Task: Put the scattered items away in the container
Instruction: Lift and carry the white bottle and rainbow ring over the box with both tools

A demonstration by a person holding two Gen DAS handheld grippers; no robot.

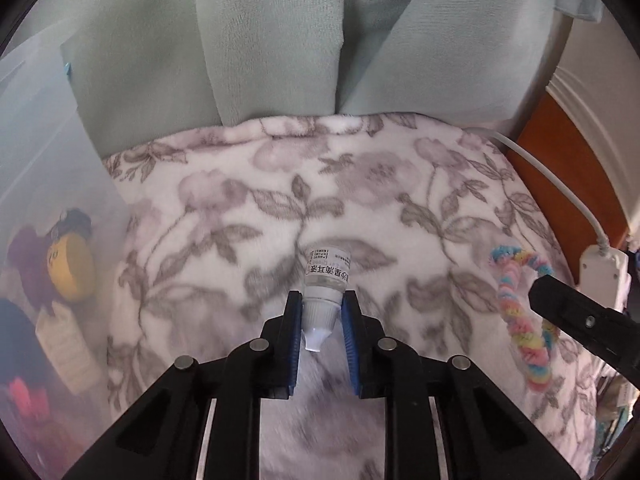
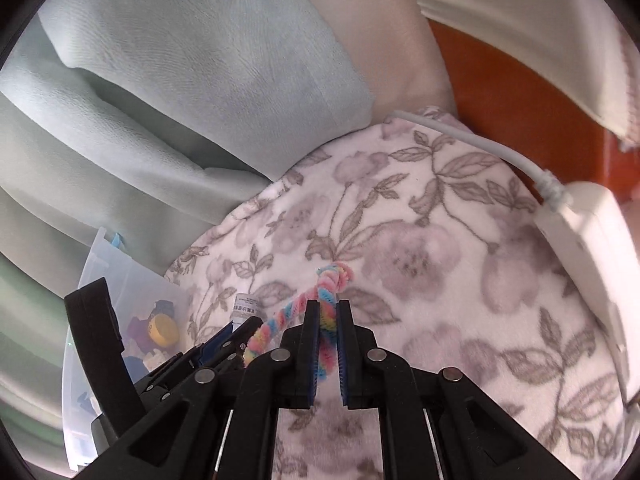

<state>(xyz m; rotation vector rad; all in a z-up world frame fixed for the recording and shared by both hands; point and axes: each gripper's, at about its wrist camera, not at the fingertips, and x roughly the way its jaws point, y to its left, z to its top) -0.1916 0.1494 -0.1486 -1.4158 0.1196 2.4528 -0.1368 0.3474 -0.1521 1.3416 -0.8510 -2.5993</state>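
My left gripper (image 1: 322,300) is shut on a small clear dropper bottle (image 1: 326,280) with a white cap, held over the floral blanket (image 1: 248,200). My right gripper (image 2: 328,308) is shut on a twisted pastel rainbow pipe cleaner (image 2: 320,292), which also shows in the left wrist view (image 1: 516,304). The translucent plastic container (image 1: 52,184) stands at the left and holds a small doll with a yellow face (image 1: 70,264) and other items. In the right wrist view the container (image 2: 112,280) lies to the lower left, beyond the left gripper (image 2: 236,326).
Pale green cushions (image 1: 272,40) rise behind the blanket. A white power strip (image 2: 592,240) with its cable (image 2: 472,140) lies at the blanket's right edge. An orange wooden surface (image 2: 520,92) lies beyond it.
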